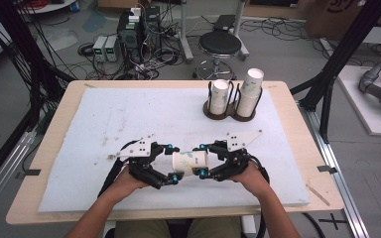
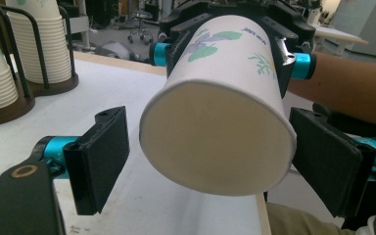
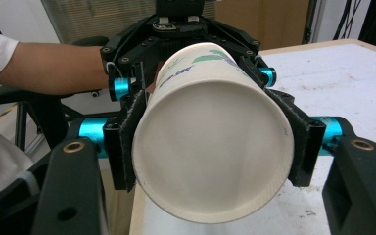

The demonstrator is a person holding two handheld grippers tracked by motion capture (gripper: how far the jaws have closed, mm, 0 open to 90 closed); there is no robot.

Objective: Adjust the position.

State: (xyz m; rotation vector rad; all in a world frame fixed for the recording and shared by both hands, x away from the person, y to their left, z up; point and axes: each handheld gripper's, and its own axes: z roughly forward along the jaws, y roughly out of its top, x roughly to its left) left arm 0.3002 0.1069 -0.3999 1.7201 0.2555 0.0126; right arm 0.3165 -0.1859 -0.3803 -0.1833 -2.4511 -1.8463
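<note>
Spanning the white foam-padded bench (image 1: pixel 104 124), your view shows a smooth paper cup (image 1: pixel 190 162) lying sideways at 6 o'clock: your right claw (image 1: pixel 204 159) clamps it, your left claw (image 1: pixel 174 164) gapes around its other end, pads apart.

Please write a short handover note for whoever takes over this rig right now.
Right claw: shut on the paper cup, pads pressed on both sides of one end.
Left claw: open around the cup's other end, with a clear gap at one pad.
Things: the cup lies on its side in the air between the claws, above the near part of the white mat. Two cup stacks stand in the rack at the far right.
Done: one cup is out and gripped.
Left: probably closing the left claw on the cup; it has no grip yet.
</note>
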